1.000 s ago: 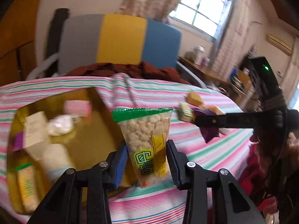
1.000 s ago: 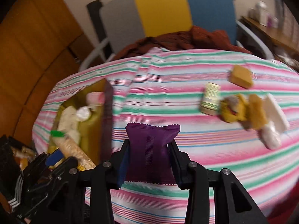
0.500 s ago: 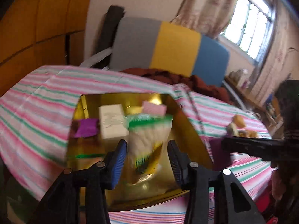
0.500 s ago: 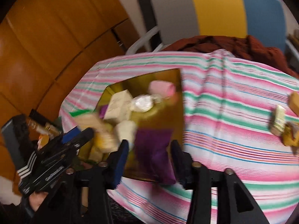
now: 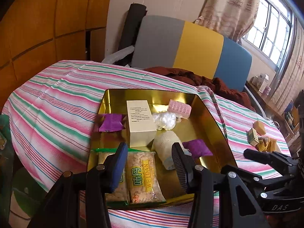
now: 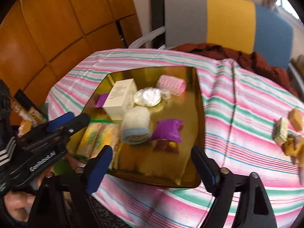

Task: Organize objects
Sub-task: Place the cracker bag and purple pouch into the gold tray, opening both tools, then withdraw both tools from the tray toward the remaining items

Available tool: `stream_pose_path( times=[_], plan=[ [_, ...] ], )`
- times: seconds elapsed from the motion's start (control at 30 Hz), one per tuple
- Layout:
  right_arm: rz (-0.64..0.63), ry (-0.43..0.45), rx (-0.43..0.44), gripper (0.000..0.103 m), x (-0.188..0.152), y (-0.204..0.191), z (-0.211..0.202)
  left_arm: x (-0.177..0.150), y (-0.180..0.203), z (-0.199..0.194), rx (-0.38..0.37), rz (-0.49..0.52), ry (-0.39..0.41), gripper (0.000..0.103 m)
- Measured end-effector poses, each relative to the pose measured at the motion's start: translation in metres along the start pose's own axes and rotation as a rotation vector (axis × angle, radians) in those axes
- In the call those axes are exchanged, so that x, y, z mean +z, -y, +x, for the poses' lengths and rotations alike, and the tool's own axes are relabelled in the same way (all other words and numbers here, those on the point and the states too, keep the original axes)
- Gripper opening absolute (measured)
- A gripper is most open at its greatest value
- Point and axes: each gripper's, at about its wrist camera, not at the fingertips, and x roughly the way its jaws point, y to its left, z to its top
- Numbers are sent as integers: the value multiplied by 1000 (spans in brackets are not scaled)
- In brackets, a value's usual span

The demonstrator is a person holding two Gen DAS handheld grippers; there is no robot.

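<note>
Snack packs [image 5: 141,176] in gold tray [image 5: 212,121], untouched.

I see a chair [image 5: 190,43] with grey, yellow and blue back panels straight ahead past my gripper, dark red cloth [image 5: 199,77] heaped on its seat. Wooden panelling [image 5: 47,19] far left. Curtain [image 5: 228,5] and window [image 5: 273,30] upper right. Striped tablecloth [image 5: 57,102] below.

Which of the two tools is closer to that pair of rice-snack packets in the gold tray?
The left tool. It hangs open right over the rice-snack packets at the gold tray's near left corner. The right tool, also open, sits off to their right, by the near edge.
</note>
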Motion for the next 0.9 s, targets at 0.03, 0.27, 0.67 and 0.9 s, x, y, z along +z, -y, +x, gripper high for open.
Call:
stream_pose_path(
  times=[0.03,0.27,0.67,0.9],
  plan=[
    [-2,9,-13,88,0,0,-1,-1,0,-1,3,2,2,49],
    [-44,92,-125,96,-1,-4,-14,-5,5,-4,14,21,1,49],
    [-26,140,-189,101,-5,6,-23,-12,23,-6,0,79,-8,49],
    [-6,140,-208,101,-7,16,-23,-15,36,-6,-9,116,-13,49]
  ],
)
